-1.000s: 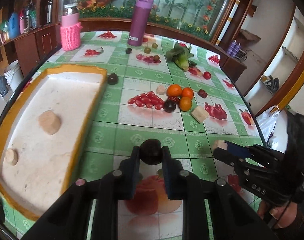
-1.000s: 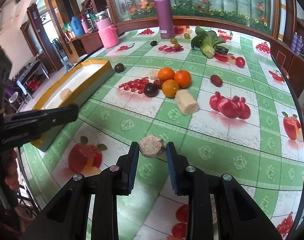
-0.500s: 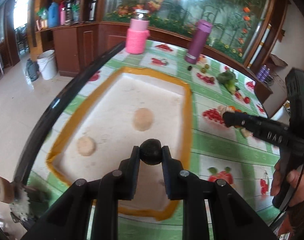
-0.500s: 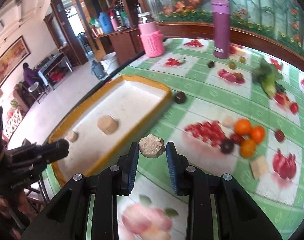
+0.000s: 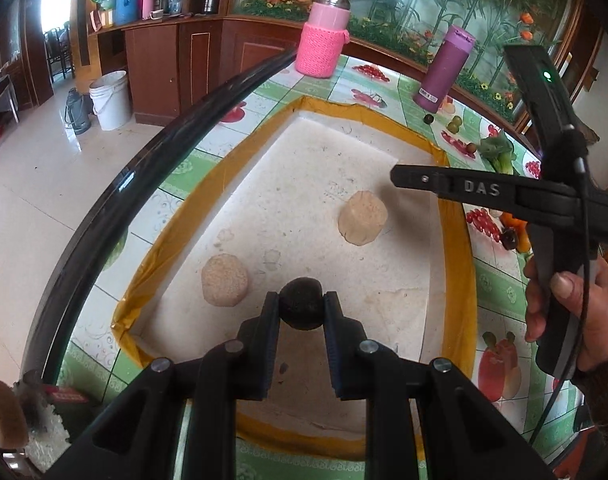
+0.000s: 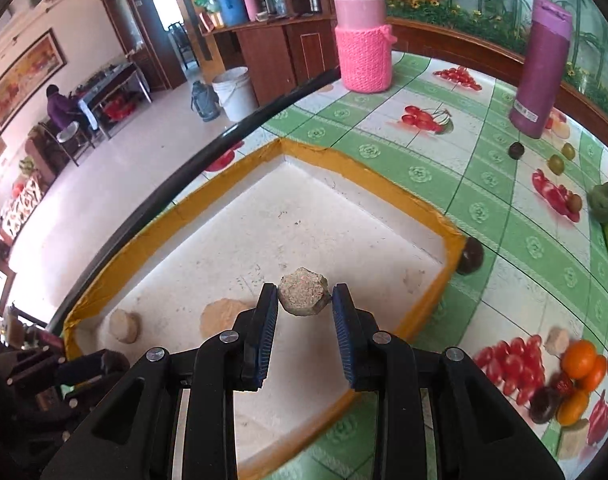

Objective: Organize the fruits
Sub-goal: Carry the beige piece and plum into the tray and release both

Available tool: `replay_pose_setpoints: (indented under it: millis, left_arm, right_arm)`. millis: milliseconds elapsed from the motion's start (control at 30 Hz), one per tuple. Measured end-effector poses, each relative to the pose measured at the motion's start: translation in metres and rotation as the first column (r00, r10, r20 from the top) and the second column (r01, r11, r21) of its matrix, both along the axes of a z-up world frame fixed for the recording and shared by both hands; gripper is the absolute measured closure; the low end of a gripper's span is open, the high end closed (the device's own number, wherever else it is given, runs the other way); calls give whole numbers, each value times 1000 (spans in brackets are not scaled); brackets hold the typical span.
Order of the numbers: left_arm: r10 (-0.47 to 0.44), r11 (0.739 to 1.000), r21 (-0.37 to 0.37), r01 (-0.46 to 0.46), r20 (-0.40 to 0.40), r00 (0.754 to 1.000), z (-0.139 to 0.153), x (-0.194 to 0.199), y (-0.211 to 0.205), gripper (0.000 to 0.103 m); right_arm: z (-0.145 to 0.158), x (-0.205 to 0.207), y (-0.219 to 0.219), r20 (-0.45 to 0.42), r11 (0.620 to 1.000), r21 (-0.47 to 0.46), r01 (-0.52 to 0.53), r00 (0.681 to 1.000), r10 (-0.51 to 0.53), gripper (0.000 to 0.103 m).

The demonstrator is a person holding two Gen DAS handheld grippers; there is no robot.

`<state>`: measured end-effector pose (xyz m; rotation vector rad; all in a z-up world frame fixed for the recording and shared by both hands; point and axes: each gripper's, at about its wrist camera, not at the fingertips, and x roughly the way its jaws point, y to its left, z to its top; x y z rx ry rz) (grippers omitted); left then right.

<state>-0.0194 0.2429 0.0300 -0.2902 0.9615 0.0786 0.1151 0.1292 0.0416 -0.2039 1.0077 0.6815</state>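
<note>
From the left wrist, the left gripper [image 5: 302,310] pinches one dark round fruit [image 5: 301,303] tightly above the shallow white tray with a yellow rim [image 5: 455,248], where two tan cut chunks [image 5: 363,218] lie. From the right wrist, the right gripper [image 6: 304,306] clamps one grainy tan chunk [image 6: 303,291] over that tray; three oranges [image 6: 579,359] sit on the green fruit-print tablecloth [image 6: 423,160].

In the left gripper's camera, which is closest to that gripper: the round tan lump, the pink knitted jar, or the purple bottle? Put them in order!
Going from the left gripper:
1. Round tan lump, in the tray just left of the gripper.
2. Purple bottle, standing beyond the tray's far right corner.
3. Pink knitted jar, at the table's far edge.
The bottle and jar are close; the jar looks slightly farther.
</note>
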Motion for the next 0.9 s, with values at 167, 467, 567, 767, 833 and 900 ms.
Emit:
replay_pose_setpoints:
  millis: [167,467,567,767,833,900]
  left_arm:
    - [-20,1000,5,20,-13,1000,-7,5,-3,79]
    - [-13,1000,12,13,-40,999,-17,9,-6,78]
    - [-12,1000,20,13,-45,999,-17,8,-7,77]
    - [5,999,40,-4,-39,999,-11,1,-6,67]
    - [14,999,43,-12,-34,999,-7,-2,-5,61]
    - [21,999,51,-20,-26,999,-4,-4,-4,57]
  right_arm:
    - [-11,7,7,-3,999,-36,-12,1000,12,76]
    - [-20,9,12,11,996,-83,-15,1000,16,75]
    - [-20,9,11,17,996,-90,-13,1000,15,74]
    - [-14,5,5,15,997,-78,-4,1000,5,72]
    - [-10,1,1,13,998,-67,-2,1000,3,71]
    - [-6,-4,-2,13,999,-54,1,1000,-1,70]
